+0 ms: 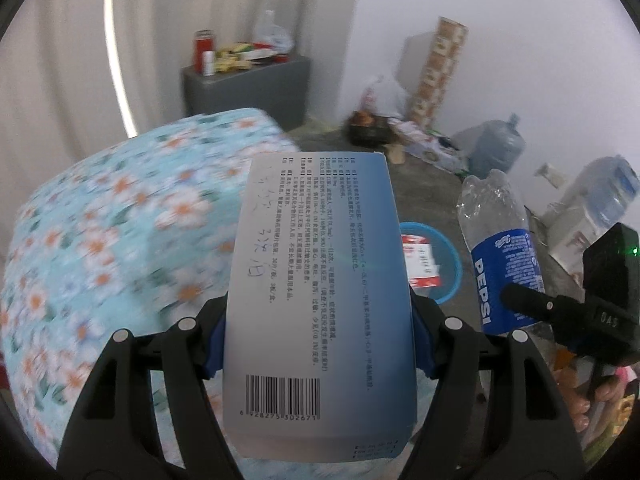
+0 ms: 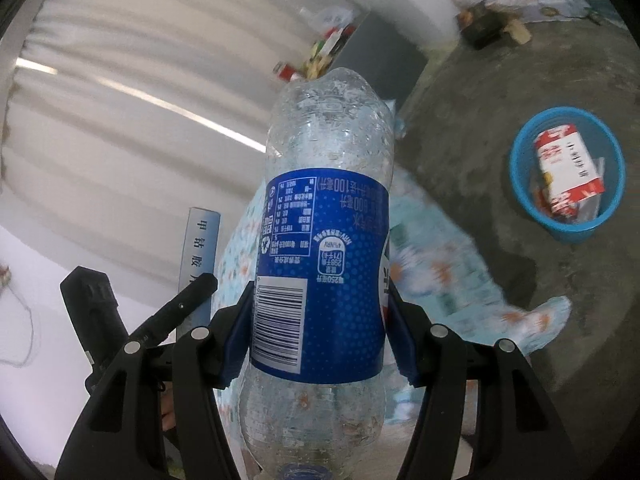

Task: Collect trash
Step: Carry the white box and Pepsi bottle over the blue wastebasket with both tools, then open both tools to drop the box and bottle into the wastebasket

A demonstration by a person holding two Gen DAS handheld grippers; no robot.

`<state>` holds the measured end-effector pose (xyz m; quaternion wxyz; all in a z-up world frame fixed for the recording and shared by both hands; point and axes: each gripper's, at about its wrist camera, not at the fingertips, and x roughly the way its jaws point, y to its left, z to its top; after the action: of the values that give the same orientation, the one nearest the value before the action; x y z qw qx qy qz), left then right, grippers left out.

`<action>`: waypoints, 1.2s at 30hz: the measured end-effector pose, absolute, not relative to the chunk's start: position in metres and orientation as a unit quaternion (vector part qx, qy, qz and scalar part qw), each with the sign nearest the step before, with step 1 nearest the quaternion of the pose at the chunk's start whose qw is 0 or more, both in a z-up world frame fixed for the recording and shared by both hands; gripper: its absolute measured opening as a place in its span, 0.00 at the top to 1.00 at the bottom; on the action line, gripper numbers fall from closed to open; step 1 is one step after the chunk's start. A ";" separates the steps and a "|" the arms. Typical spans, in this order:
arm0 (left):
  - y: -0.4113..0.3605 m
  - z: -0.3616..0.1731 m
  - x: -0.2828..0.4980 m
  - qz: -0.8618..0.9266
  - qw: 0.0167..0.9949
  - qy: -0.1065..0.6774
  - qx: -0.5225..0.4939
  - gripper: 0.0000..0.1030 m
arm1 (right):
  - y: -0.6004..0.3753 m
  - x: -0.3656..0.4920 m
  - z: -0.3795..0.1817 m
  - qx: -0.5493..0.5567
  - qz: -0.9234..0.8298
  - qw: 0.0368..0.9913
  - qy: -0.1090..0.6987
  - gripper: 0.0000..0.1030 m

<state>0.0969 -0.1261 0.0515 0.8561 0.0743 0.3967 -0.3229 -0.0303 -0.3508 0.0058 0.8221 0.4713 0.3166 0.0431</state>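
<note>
Room interior. Pale pleated curtains (image 1: 60,60) cover the left wall, lit by a bright strip of light (image 1: 116,52); a plain white wall (image 1: 500,40) meets them at the corner. A grey cabinet (image 1: 248,88) stands in that corner, its top crowded with small items. The floor (image 2: 460,128) is bare grey concrete. A bed with a floral blue cover (image 1: 112,216) fills the foreground, blurred.
</note>
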 end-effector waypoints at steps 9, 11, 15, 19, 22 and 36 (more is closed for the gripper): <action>-0.240 0.031 0.121 -0.398 0.794 0.451 0.083 0.36 | -0.458 -0.101 -0.018 0.529 -0.096 0.806 0.247 0.43; -0.270 0.019 0.129 -0.405 0.780 0.468 0.091 0.36 | -0.481 -0.118 -0.035 0.549 -0.133 0.789 0.242 0.43; -0.333 -0.020 0.145 -0.411 0.748 0.510 0.106 0.36 | -0.500 -0.119 -0.077 0.592 -0.155 0.748 0.257 0.43; -0.396 -0.079 0.165 -0.399 0.708 0.571 0.118 0.36 | -0.511 -0.093 -0.122 0.634 -0.152 0.705 0.279 0.43; -0.434 -0.118 0.181 -0.379 0.683 0.614 0.115 0.36 | -0.525 -0.066 -0.150 0.652 -0.150 0.685 0.289 0.43; -0.483 -0.168 0.226 -0.386 0.665 0.635 0.076 0.19 | -0.591 0.012 -0.269 0.662 -0.226 0.634 0.329 0.33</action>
<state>0.2262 -0.4828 -0.1683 0.6649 0.0765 0.6348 -0.3862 0.0122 -0.5913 -0.2691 0.6338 0.6625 0.3292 -0.2260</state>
